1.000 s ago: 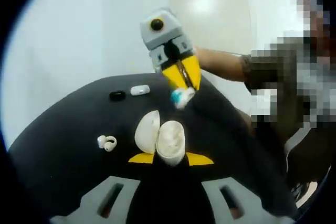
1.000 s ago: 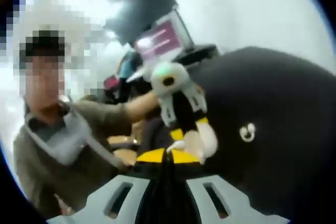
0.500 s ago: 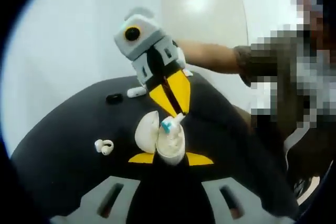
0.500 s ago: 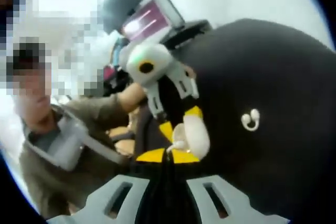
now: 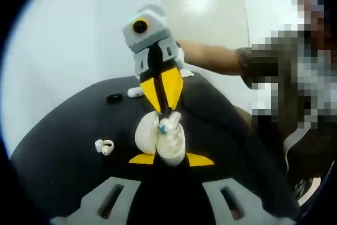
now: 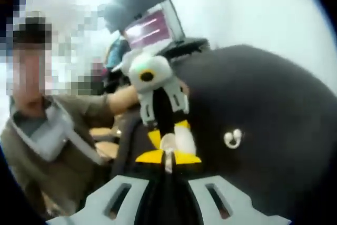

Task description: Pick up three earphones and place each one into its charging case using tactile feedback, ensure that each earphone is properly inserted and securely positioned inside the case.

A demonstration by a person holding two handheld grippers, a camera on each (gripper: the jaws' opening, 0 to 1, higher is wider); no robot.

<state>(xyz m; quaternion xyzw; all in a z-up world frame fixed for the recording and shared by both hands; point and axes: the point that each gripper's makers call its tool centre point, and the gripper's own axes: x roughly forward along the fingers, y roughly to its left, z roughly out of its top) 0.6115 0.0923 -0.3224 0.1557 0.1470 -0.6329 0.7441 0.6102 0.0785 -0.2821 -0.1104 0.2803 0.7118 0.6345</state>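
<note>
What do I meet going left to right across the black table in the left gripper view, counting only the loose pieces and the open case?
Loop-shaped white earphone → small black piece → white capsule-shaped piece → open charging case, held in the left gripper, with the right gripper pushing an earphone into it.

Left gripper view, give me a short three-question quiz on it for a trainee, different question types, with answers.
1. True or false: the charging case held by the left gripper is open.
2. What is the right gripper pressing into the case? A) an earphone B) a cable C) a cloth
3. Fill in: a loose white earphone lies on the ______ table.

Key: 1 true; 2 A, the earphone; 3 black.
</note>
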